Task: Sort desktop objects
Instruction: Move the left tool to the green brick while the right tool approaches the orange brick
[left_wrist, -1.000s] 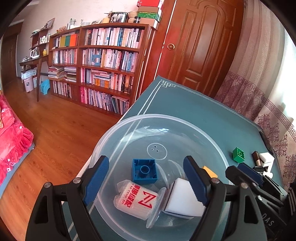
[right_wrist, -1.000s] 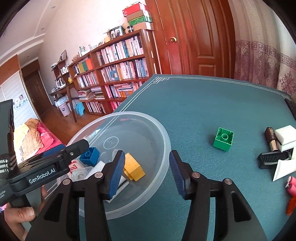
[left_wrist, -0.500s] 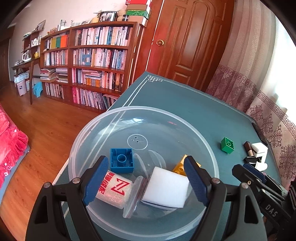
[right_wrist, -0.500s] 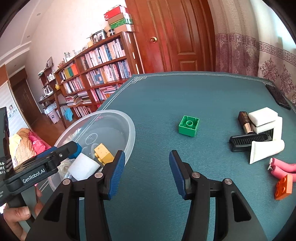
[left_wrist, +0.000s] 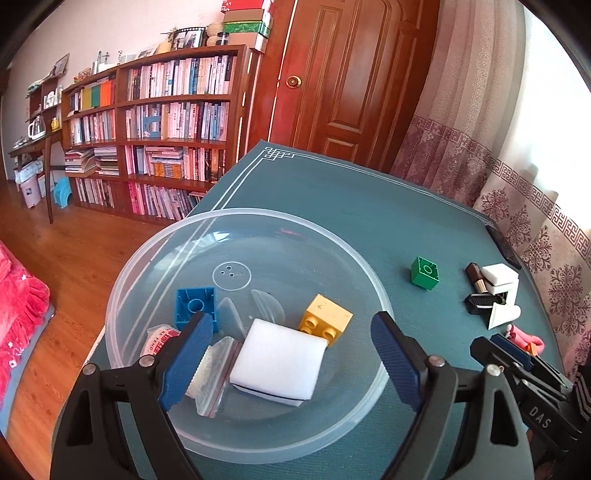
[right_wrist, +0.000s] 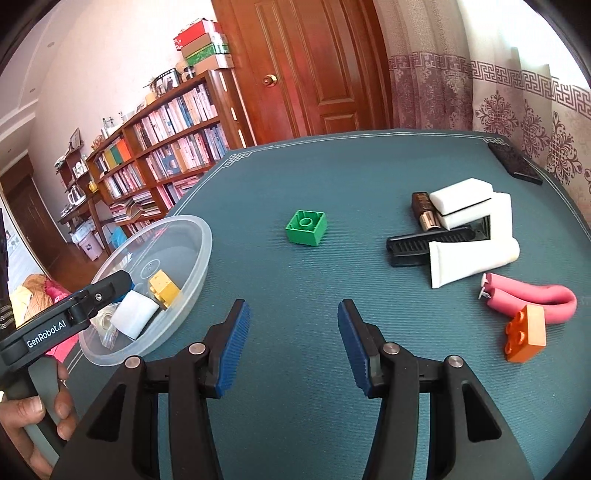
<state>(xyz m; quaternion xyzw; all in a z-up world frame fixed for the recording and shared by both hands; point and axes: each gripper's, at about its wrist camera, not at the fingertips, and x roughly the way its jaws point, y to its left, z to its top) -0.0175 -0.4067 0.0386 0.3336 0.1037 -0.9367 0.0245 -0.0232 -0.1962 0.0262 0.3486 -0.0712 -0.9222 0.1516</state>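
Ahead of my open, empty right claw (right_wrist: 291, 328) sits the green brick (right_wrist: 306, 228); its smooth sides could slip. Left claw (left_wrist: 291, 345) open over bowl (left_wrist: 155, 243).

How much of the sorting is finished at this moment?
Done: the clear bowl holds a blue brick, yellow brick and white sponge. In hand: nothing; both grippers are open. Left: green brick, orange brick, pink roller.

A tall wooden bookcase (left_wrist: 159, 136) packed with books is seen along the wall, with stacked boxes (left_wrist: 245, 18) set on its top. Beside it a panelled wooden door (left_wrist: 347, 74) is shut, and patterned curtains (right_wrist: 498, 74) are hung behind the table.
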